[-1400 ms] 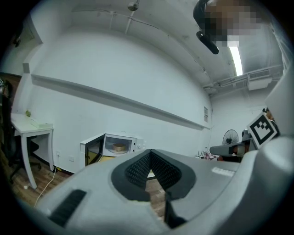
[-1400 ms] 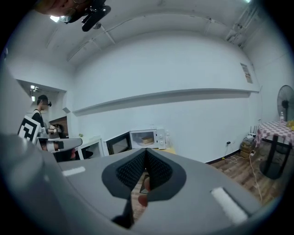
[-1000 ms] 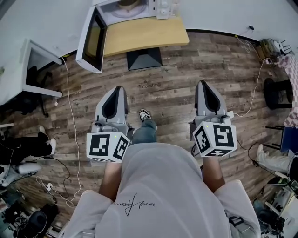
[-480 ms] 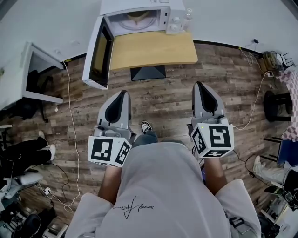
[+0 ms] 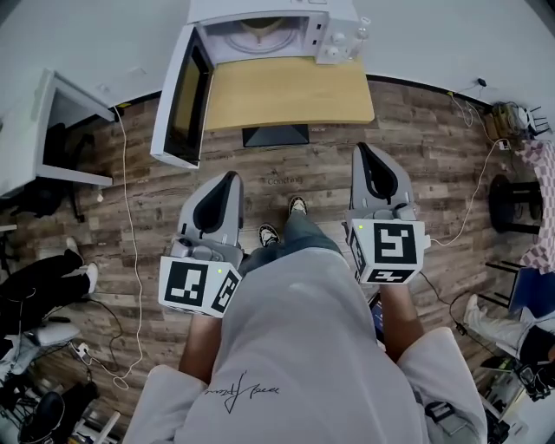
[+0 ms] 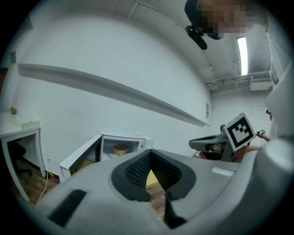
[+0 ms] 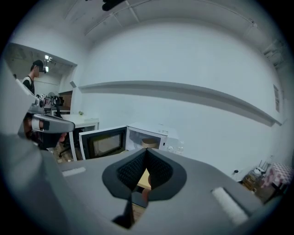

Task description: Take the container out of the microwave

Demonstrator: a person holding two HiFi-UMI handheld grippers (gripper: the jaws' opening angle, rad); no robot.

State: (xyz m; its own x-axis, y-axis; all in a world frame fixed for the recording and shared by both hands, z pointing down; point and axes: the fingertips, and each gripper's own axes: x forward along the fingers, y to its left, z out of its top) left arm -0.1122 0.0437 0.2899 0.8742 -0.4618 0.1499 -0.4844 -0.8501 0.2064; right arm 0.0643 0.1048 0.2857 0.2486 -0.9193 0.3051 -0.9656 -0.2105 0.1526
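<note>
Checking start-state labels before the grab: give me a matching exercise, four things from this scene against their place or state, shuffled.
Things:
1. microwave door
2. container
3. table
4. right gripper

Place or state:
A. jaws together, nothing between them
B. swung open
C. inside the microwave
D. wooden, under the microwave

Pairs: 1-B, 2-C, 3-D, 4-A

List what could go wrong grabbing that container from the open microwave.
1. The left gripper and right gripper are both shut; unless opened first, they may shove the container deeper into the microwave.
2. The microwave door juts out on the left gripper's side; it could get clipped on approach.
</note>
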